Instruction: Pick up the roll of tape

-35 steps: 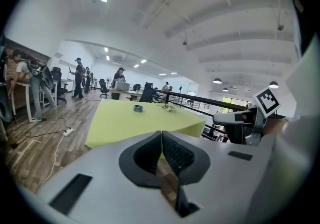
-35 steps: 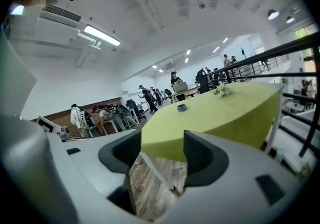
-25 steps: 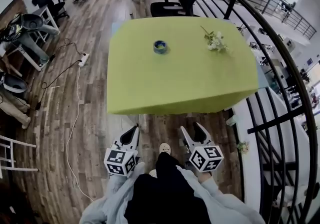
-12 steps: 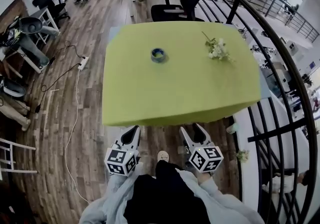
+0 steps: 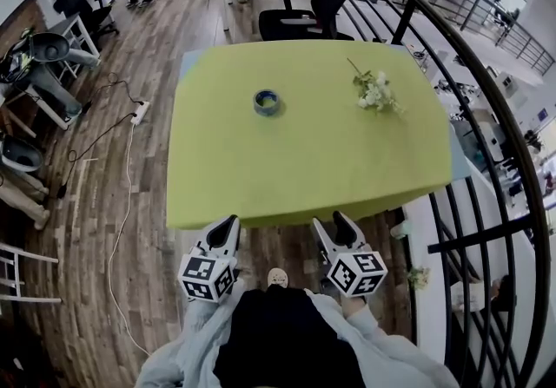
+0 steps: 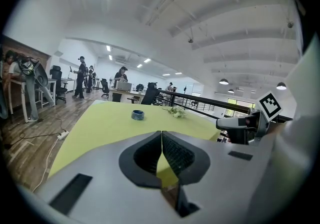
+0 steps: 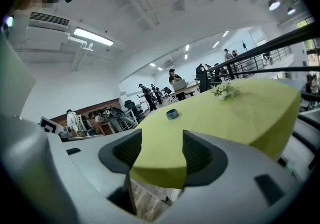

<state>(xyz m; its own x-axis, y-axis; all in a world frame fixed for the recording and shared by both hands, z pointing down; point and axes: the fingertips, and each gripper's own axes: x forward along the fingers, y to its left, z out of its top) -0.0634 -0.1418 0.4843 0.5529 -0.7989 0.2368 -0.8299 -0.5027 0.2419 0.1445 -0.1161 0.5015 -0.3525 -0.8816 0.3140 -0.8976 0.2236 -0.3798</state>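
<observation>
Head view — roll of tape (image 5: 267, 102) well ahead of right gripper (image 5: 331, 221).

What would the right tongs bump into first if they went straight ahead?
Probably the near edge of the green table, which shows between the open right tongs. The roll of tape sits farther back on it; depth is hard to judge.

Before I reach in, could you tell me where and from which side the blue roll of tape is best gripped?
The small blue roll of tape lies flat, hole up, on the green table. Probably come from above with the open right gripper and pinch its wall, one jaw in the hole, one outside.
</observation>
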